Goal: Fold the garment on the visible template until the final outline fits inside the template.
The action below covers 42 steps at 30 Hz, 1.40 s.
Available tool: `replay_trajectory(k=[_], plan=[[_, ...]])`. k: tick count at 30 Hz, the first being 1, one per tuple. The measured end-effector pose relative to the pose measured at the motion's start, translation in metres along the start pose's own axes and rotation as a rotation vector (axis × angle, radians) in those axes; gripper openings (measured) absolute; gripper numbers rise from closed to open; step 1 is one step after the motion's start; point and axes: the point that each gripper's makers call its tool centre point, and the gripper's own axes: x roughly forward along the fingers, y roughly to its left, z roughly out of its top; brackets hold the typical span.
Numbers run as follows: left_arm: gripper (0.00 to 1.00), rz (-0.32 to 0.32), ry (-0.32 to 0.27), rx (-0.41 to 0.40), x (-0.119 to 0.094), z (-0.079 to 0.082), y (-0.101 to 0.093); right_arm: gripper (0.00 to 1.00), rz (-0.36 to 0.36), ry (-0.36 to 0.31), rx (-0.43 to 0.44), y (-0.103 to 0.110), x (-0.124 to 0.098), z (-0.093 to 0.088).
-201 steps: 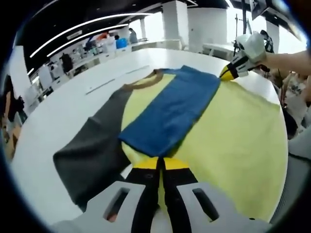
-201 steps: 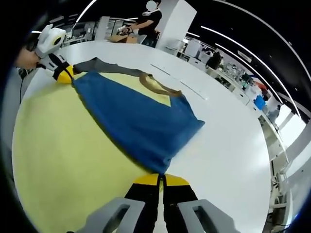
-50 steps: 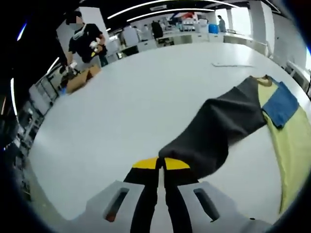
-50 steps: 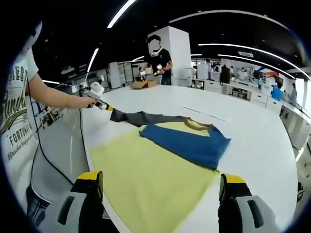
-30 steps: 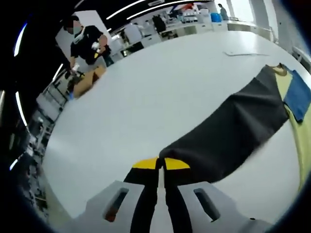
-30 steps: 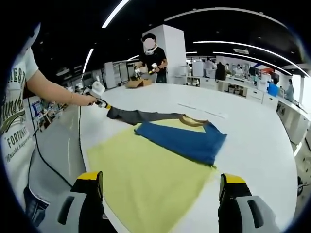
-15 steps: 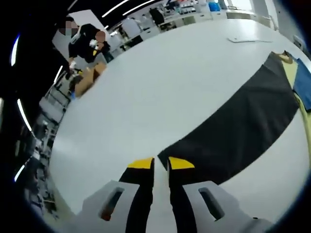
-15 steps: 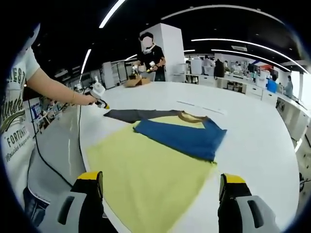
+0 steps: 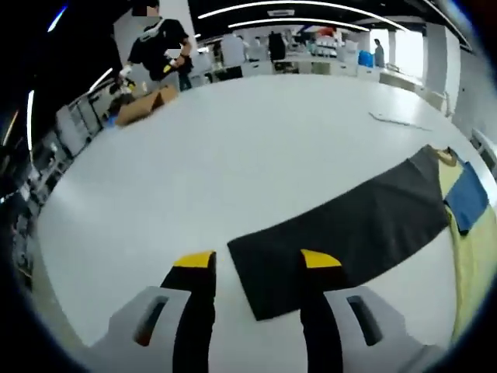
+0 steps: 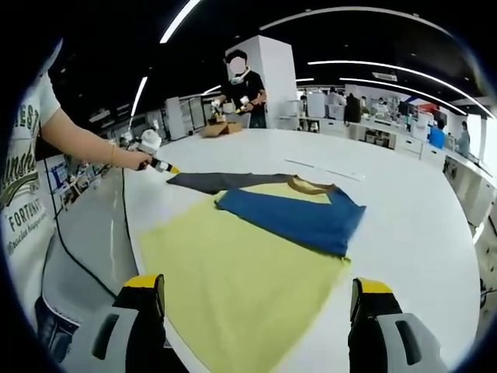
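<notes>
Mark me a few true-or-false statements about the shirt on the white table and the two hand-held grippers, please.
1. The dark grey sleeve lies stretched out flat on the white table. True.
2. The blue sleeve is stretched out sideways too. False: it is folded across the yellow body.
3. The left hand-held gripper is clamped on the grey sleeve. False: its jaws stand open, the cuff lying between them.
4. The right hand-held gripper is open above the yellow body. True.
5. A brown collar shows beside the blue sleeve. True.
</notes>
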Motion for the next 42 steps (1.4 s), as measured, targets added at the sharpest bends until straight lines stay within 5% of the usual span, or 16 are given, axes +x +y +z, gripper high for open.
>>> replay_trajectory(k=[3,20,27,37,42], plan=[[0.39,0.010,-0.008,-0.059,-0.001,-0.005,0.004,0.99,0.002,-0.001,0.001,0.002,0.000,-0.001],[0.30,-0.012,0.067,-0.073,-0.004,-0.040,-0.010,0.99,-0.005,0.005,0.000,0.004,0.000,-0.004],[0.29,0.005,0.066,-0.084,-0.009,-0.040,-0.009,0.99,-0.019,0.007,0.001,0.002,-0.001,-0.005],[0.07,0.071,0.078,-0.187,-0.003,-0.041,0.005,0.99,-0.020,0.016,-0.001,0.004,-0.001,-0.008],[0.04,0.066,0.087,-0.162,0.000,-0.039,0.002,0.99,-0.007,0.015,-0.003,0.006,0.000,-0.008]])
